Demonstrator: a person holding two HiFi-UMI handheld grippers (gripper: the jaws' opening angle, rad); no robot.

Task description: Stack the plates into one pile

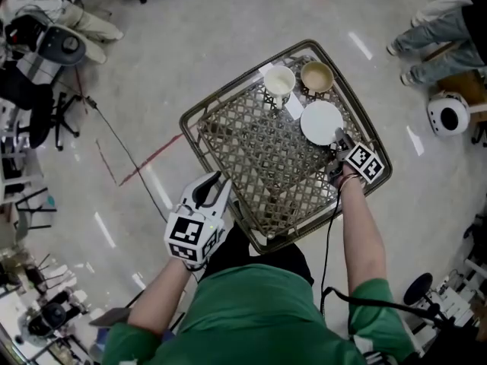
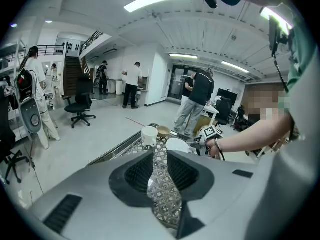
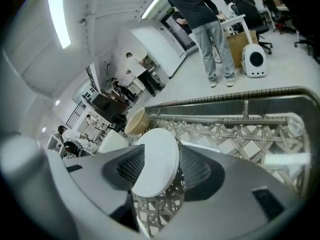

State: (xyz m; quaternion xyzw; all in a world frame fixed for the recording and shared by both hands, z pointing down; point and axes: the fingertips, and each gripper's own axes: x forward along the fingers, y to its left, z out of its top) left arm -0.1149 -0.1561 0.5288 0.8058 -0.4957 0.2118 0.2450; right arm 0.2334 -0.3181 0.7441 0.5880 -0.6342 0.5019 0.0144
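Right gripper (image 1: 337, 139) has its jaws spread wide with the white plate (image 3: 156, 159) sitting loose between them, flat on the lattice table (image 1: 259, 158), just near the white cup (image 1: 279, 80) and tan bowl (image 1: 317, 75). Left gripper (image 2: 159, 155) is slightly parted and empty. My worry is that backing out crooked could clip the rim and drag the plate.

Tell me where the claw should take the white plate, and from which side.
Probably by its thin rim on the near right side, low, where the right claw sits. The white plate lies flat on the lattice tray, leaving only the rim to pinch; cup and bowl crowd its far side.
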